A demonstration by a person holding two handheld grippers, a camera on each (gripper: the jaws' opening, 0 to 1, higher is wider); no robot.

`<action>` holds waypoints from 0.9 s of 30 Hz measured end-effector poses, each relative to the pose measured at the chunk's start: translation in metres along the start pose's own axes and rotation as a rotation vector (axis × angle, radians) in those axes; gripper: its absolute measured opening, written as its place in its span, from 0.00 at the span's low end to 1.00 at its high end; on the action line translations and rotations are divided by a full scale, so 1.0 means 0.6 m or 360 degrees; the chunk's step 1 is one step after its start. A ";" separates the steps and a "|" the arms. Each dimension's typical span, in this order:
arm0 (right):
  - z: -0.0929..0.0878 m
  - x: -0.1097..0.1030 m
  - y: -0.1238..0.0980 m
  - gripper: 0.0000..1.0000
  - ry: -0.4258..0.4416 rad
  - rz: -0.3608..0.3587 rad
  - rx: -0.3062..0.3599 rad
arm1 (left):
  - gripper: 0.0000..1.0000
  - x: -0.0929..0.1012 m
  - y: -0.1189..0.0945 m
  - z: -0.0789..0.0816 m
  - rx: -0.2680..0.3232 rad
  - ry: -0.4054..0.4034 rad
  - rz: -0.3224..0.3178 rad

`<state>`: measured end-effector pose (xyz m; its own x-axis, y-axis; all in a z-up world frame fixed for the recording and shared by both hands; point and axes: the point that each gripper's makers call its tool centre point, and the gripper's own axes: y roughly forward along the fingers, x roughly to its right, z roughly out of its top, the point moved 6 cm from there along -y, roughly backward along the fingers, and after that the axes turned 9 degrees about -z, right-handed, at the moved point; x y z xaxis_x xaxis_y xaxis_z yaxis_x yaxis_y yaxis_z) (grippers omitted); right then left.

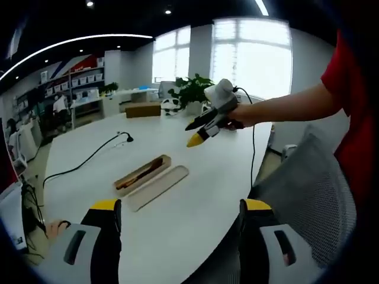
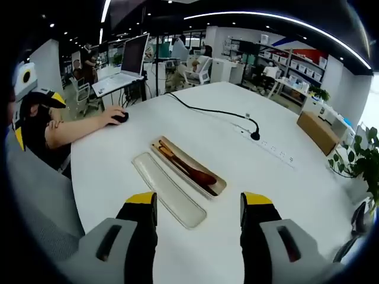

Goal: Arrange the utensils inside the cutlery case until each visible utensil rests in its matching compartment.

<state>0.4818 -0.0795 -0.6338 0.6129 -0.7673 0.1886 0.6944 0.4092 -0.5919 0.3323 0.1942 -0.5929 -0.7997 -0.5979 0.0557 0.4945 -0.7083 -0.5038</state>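
Above the table (image 2: 284, 195), both grippers' jaws gape wide, holding nothing

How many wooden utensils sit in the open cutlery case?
2, lying side by side lengthwise in the cutlery case: a wooden spoon and chopsticks. More may be hidden beneath; lid lies alongside.

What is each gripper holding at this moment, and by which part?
Nothing is held. The left gripper and right gripper are open and empty above the table; the utensils lie in the cutlery case.
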 end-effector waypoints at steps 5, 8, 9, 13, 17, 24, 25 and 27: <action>-0.004 -0.020 -0.009 0.64 0.0002 0.0045 0.0119 | 0.81 -0.068 0.030 -0.024 -0.0019 -0.0050 0.0147; -0.021 -0.025 -0.008 0.71 -0.0138 0.0085 0.0062 | 0.82 -0.095 0.048 -0.036 -0.0004 -0.0099 0.0181; -0.029 -0.025 -0.008 0.72 -0.0195 0.0075 0.0038 | 0.82 -0.104 0.055 -0.039 0.0006 -0.0097 0.0196; -0.052 -0.018 0.008 0.72 -0.0180 0.0085 0.0003 | 0.75 -0.144 0.081 -0.068 -0.0044 -0.0139 0.0239; -0.050 -0.022 0.018 0.59 -0.0122 0.0086 0.0052 | 0.70 -0.163 0.092 -0.070 -0.0008 -0.0250 0.0281; -0.051 -0.018 0.051 0.64 -0.0180 0.0113 -0.0030 | 0.72 -0.169 0.117 -0.079 -0.0028 -0.0284 0.0274; -0.053 -0.017 0.057 0.68 -0.0180 0.0123 -0.0040 | 0.72 -0.171 0.120 -0.082 -0.0043 -0.0258 0.0273; -0.062 -0.018 0.068 0.71 -0.0203 0.0134 -0.0084 | 0.72 -0.174 0.131 -0.087 -0.0083 -0.0205 0.0289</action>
<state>0.4895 -0.0731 -0.6890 0.7136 -0.6609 0.2325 0.6197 0.4405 -0.6496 0.4365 0.2206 -0.6835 -0.6475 -0.7590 0.0682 0.6053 -0.5666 -0.5591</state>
